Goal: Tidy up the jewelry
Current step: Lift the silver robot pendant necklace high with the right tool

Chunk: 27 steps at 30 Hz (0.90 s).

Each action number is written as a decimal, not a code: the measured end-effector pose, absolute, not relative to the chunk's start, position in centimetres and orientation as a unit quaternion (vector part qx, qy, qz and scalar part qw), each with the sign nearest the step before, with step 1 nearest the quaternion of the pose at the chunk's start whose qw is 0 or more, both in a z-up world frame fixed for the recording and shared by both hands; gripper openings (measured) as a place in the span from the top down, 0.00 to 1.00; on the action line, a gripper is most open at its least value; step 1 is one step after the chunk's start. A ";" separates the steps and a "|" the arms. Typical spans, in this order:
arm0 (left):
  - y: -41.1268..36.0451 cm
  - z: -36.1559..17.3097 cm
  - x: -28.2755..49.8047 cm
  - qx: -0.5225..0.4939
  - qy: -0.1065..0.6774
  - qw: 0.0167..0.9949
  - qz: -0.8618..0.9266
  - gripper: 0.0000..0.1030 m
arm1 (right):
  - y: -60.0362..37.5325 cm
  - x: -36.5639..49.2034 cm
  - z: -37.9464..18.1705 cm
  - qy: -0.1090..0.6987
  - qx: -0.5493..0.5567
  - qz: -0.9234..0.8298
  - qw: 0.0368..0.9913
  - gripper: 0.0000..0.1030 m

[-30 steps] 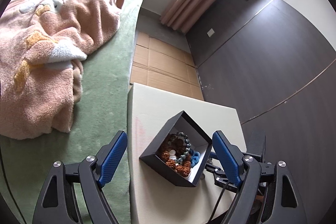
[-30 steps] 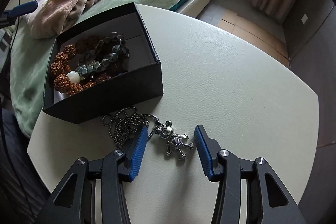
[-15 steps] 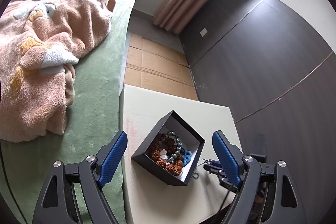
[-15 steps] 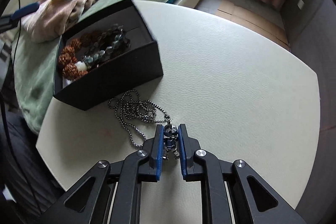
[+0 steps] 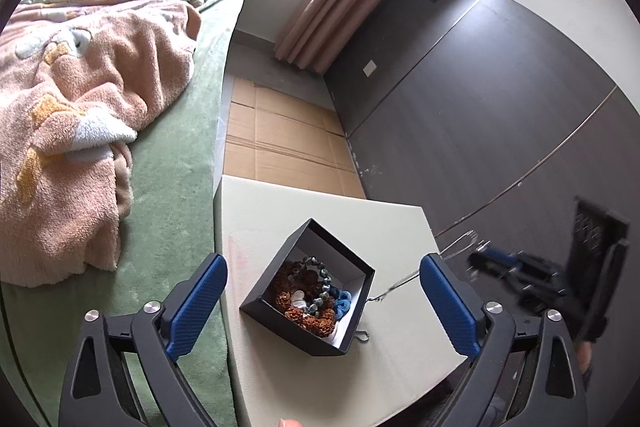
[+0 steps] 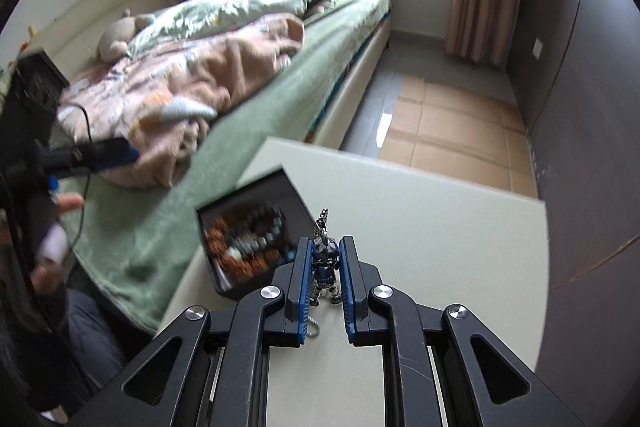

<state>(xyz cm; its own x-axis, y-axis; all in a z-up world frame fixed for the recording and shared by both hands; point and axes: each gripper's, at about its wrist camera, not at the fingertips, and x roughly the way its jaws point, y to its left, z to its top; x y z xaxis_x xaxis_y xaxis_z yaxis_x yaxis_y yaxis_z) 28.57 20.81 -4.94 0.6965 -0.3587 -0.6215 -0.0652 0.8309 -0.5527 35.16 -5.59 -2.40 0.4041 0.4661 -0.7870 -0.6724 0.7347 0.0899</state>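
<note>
Here the right gripper (image 6: pixel 325 269) has its jaws clamped on the pendant (image 6: pixel 325 259), raised above the worktop (image 6: pixel 440 227) beside the black box (image 5: pixel 308 287) of beads. The left gripper (image 5: pixel 320 303) hangs over the box, jaws wide apart.

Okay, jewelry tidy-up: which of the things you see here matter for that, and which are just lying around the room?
Part of the job:
- black box on the table
- bead bracelets inside it
- pendant clamped in the right hand-held gripper
- its chain, trailing to the table
- left hand-held gripper, open above the box

Just lying about:
- pink blanket
- bed
- curtain
- cardboard on the floor
</note>
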 end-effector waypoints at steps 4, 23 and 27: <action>20.9 -4.7 28.4 -0.279 0.376 0.880 -0.086 0.04 | -5.3 34.5 2.9 0.381 -0.113 0.341 0.852 0.86; 21.8 -4.2 27.7 -0.286 0.362 0.883 -0.087 0.01 | 0.6 31.4 17.6 0.251 -0.155 0.336 0.894 0.86; 22.3 -4.2 27.5 -0.290 0.359 0.883 -0.081 0.01 | 1.0 31.5 17.2 0.259 -0.155 0.338 0.892 0.86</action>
<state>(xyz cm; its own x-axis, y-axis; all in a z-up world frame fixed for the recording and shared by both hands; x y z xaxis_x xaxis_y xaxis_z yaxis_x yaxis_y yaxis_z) 27.49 22.31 -4.25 0.7291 -0.3522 -0.5868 -0.0645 0.8182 -0.5713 31.47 0.97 17.22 0.6383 0.5217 -0.5661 -0.6822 0.7240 -0.1021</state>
